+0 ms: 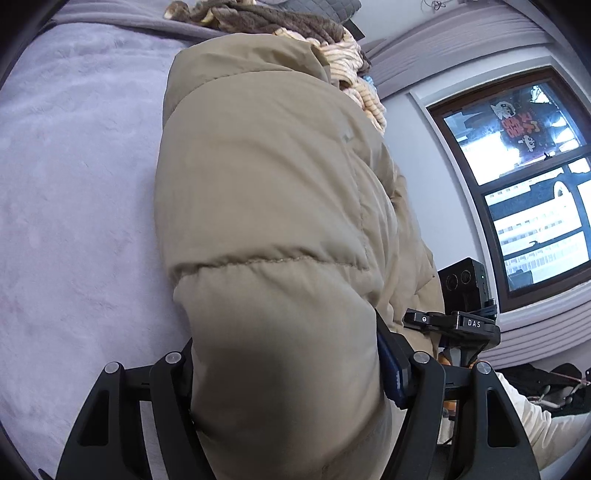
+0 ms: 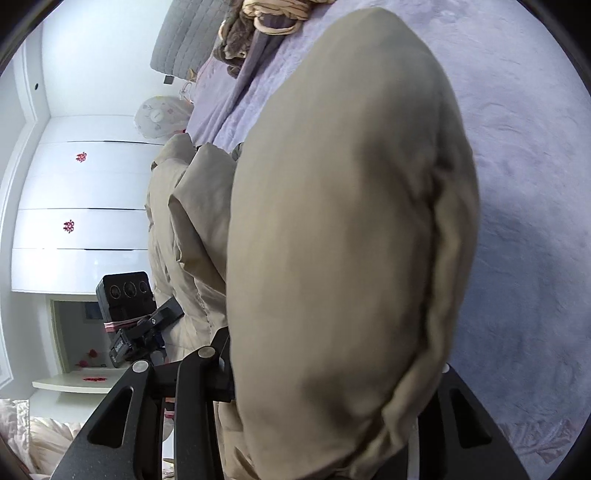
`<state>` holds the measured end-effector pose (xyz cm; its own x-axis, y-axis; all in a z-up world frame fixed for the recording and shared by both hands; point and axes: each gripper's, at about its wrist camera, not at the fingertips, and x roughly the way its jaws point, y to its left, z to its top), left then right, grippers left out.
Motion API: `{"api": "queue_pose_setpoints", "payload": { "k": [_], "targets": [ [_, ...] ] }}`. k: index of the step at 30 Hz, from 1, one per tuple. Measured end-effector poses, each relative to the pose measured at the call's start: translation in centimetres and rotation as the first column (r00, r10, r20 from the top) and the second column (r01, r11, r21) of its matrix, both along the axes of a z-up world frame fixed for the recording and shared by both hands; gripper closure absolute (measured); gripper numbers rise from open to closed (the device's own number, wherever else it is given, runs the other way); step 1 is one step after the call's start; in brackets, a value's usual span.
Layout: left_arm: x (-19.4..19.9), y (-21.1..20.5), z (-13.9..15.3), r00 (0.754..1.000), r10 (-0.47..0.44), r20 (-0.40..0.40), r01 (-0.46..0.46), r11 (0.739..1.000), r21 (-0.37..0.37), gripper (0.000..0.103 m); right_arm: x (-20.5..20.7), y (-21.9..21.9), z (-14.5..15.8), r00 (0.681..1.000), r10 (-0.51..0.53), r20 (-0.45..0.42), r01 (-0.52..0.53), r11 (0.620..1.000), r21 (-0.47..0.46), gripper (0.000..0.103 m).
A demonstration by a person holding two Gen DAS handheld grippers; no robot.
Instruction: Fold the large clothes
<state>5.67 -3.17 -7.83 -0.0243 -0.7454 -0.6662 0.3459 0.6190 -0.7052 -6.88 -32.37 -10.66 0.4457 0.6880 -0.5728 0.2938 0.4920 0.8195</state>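
A puffy tan jacket (image 1: 266, 184) fills the middle of the left wrist view, lifted above the lilac bed cover (image 1: 74, 184). My left gripper (image 1: 284, 354) is shut on a thick quilted fold of it; both black fingers (image 1: 173, 373) press into the padding and their tips are hidden. In the right wrist view the same jacket (image 2: 340, 221) bulges between the jaws of my right gripper (image 2: 332, 369), which is shut on another fold. More of the jacket hangs bunched to the left (image 2: 192, 221). Each view shows the other gripper's camera body (image 1: 465, 280) (image 2: 125, 295) beside the jacket.
A brown and cream knit blanket (image 1: 280, 26) lies at the head of the bed, by a grey padded cushion (image 2: 184, 40). A window (image 1: 517, 184) is on the right, white wardrobe doors (image 2: 74, 192) on the left. A person's light trouser leg (image 1: 535, 424) is close by.
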Motion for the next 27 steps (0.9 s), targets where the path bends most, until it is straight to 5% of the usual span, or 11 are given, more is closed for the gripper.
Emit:
{"api": "queue_pose_setpoints", "payload": {
  "k": [7,13,20,27],
  "targets": [
    [10.0,6.7,0.2,0.990,0.112,0.089,-0.118,0.991,0.061,0.031,9.9,5.6,-1.2,0.997,0.048,0.058,-0.050,0.998,0.024,0.060],
    [16.0,10.3,-4.3,0.976,0.183,0.122,-0.200,0.969,0.143,0.030,16.0,8.7,-4.2,0.996,0.078,0.042,-0.078,0.997,-0.016,0.060],
    [16.5,12.2,-10.3,0.965,0.227,0.135,-0.252,0.944,0.215,0.015,16.9,9.0,-8.3,0.998,0.062,-0.020,-0.063,0.996,-0.063,0.049],
    [14.4,9.8,-8.9,0.950,0.211,0.229,-0.277,0.908,0.314,0.010,15.6,8.9,-7.4,0.995,0.042,-0.092,-0.057,0.984,-0.166,0.033]
  ]
}}
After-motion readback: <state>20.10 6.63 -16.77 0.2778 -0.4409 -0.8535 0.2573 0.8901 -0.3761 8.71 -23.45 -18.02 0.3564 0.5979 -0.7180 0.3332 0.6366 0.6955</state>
